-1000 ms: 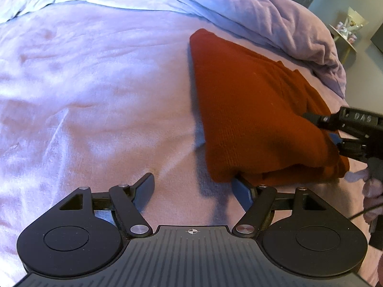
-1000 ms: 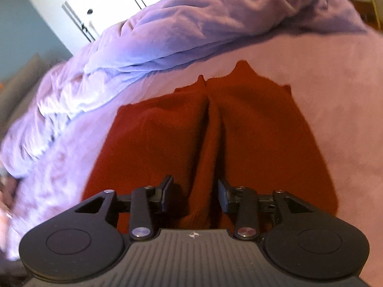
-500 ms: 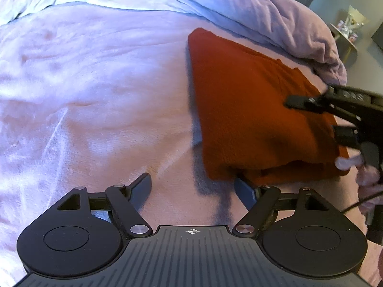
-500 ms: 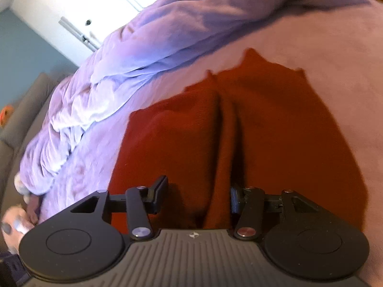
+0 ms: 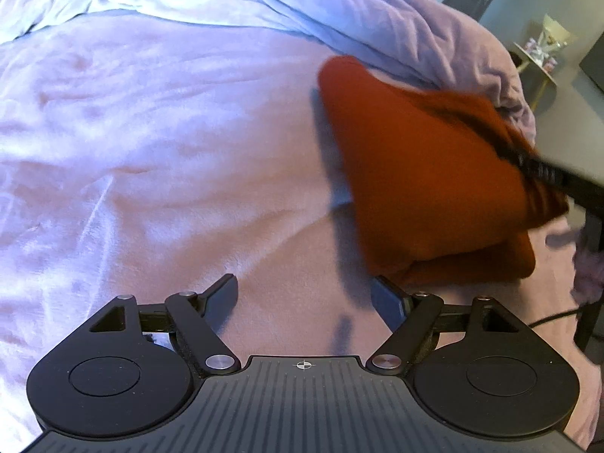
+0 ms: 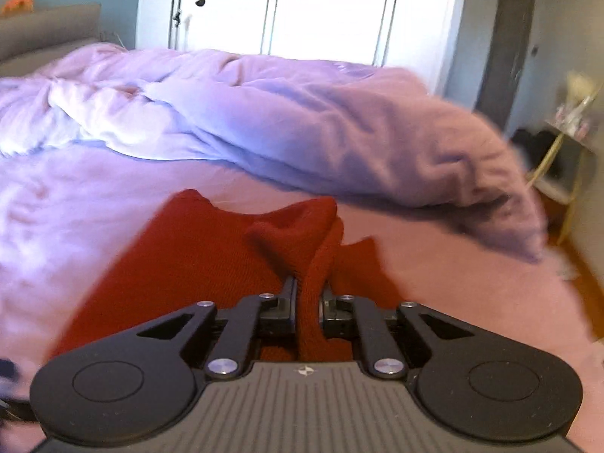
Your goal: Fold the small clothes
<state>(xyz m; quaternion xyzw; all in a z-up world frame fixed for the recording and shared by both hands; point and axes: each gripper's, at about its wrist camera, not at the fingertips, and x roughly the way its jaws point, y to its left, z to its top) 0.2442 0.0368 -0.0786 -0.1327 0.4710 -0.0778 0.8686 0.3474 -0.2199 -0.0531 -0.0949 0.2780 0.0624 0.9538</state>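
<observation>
Rust-red knitted garment (image 6: 211, 260) lies partly folded on the lilac plush bedspread (image 5: 158, 151); the right gripper (image 6: 307, 294) is clamped on a raised ridge of it, likely to carry that edge over. Beside its near corner the left gripper (image 5: 304, 294) waits spread, empty. Beyond, a rumpled lilac duvet (image 6: 302, 120).

A lilac bed (image 5: 151, 151) fills the foreground. A rumpled duvet (image 6: 302, 120) of the same colour lies heaped along its far side. Behind it stands a white wardrobe (image 6: 321, 7) with dark handles. A grey sofa (image 6: 45, 34) sits at the far left, a dark door (image 6: 506, 45) at the right. A small side table (image 5: 540, 64) with thin gold legs carries small, unclear items.
</observation>
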